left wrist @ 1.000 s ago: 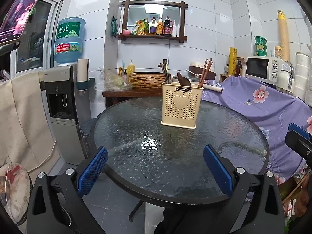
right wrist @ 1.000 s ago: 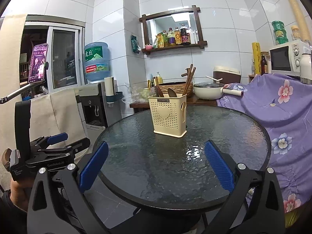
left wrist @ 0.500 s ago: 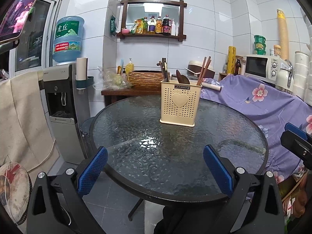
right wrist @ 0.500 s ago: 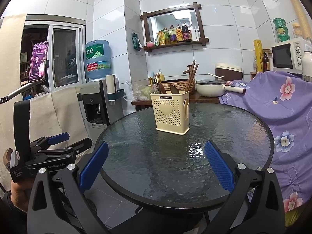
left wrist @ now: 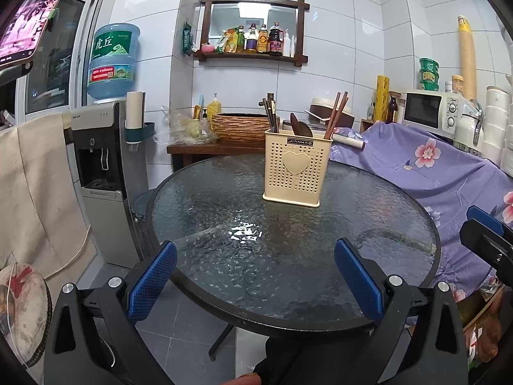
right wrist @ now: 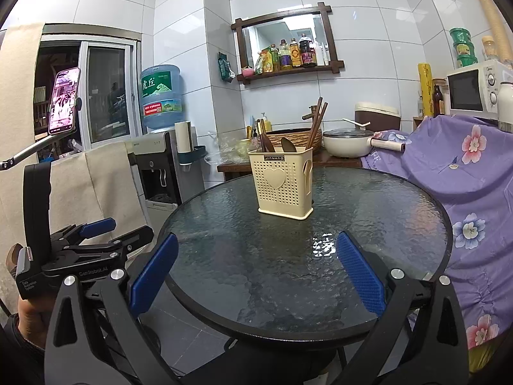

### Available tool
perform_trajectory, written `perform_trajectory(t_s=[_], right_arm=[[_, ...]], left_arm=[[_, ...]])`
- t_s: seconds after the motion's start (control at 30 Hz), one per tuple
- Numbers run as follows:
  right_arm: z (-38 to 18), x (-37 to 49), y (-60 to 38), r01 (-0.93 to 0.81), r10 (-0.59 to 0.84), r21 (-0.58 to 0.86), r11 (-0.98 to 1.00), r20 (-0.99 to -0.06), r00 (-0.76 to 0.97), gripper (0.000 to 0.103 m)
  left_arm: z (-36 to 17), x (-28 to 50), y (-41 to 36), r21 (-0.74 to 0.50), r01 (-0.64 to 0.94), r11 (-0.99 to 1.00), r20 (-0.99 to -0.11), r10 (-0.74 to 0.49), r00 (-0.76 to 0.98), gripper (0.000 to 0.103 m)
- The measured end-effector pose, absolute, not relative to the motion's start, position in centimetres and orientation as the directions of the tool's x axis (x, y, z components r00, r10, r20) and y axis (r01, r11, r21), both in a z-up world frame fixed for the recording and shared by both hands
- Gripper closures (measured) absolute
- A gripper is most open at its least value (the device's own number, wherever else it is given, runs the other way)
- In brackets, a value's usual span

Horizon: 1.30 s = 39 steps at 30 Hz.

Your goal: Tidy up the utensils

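A cream perforated utensil holder (left wrist: 295, 168) (right wrist: 282, 182) with a heart on its front stands upright past the middle of the round glass table (left wrist: 288, 243) (right wrist: 288, 256). Dark chopsticks (left wrist: 269, 112), a wooden spoon (left wrist: 299, 126) and brown chopsticks (left wrist: 335, 114) (right wrist: 315, 122) stick out of it. My left gripper (left wrist: 255, 274) hangs open at the table's near edge, nothing between its blue pads. My right gripper (right wrist: 256, 271) is open too, likewise empty at the near edge. The right wrist view shows the left gripper's body (right wrist: 86, 250) low at the left, held by a hand (right wrist: 29, 317).
A water dispenser (left wrist: 102, 166) stands left of the table. A wooden side table (left wrist: 205, 149) with a woven basket (left wrist: 243, 126) sits behind. Purple floral cloth (left wrist: 433, 173) covers furniture at the right, with a microwave (left wrist: 433, 110) above. A phone on a stand (right wrist: 62, 101) is at the left.
Both grippers have drawn back and tilted slightly, so the table and the holder sit a little lower and farther in both views. Both stay open and empty.
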State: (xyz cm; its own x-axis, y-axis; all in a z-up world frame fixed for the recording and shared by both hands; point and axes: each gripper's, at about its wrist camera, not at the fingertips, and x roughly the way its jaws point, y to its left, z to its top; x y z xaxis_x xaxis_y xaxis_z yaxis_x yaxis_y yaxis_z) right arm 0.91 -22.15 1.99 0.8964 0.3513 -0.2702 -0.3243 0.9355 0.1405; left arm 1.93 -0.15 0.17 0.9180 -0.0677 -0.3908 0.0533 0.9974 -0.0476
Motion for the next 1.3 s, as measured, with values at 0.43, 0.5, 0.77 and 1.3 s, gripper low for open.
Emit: perform_trajectory(t_s=[0.43,0.5,0.77,1.3], right_arm=[[1.81,0.83,-21.81,-0.33,0.356,0.138,0.934,-0.273,0.894,0.006],[1.79,0.8,-21.74,-0.33,0.357,0.139,0.934,-0.273,0.894,0.006],[1.8,0.8,-21.76,-0.33,0.356,0.139,0.934,-0.273,0.894,0.006],[1.47,0.79,-21.2,-0.315,0.346,0.15,0.937,-0.285,0.894,0.006]], left_arm=[[0.14,1.85,-0.19,-0.045,0.043,0.998,-0.394,-0.057,0.917,0.006],[0.14,1.9,-0.19,-0.049,0.046,0.998,-0.395,-0.062,0.916,0.006],[-0.05,2.0,-0.26,-0.05,0.052,0.997,-0.408,-0.068,0.911,0.006],[-0.34,2.35,-0.49,-0.033,0.03,0.999,-0.431,-0.041,0.901,0.006]])
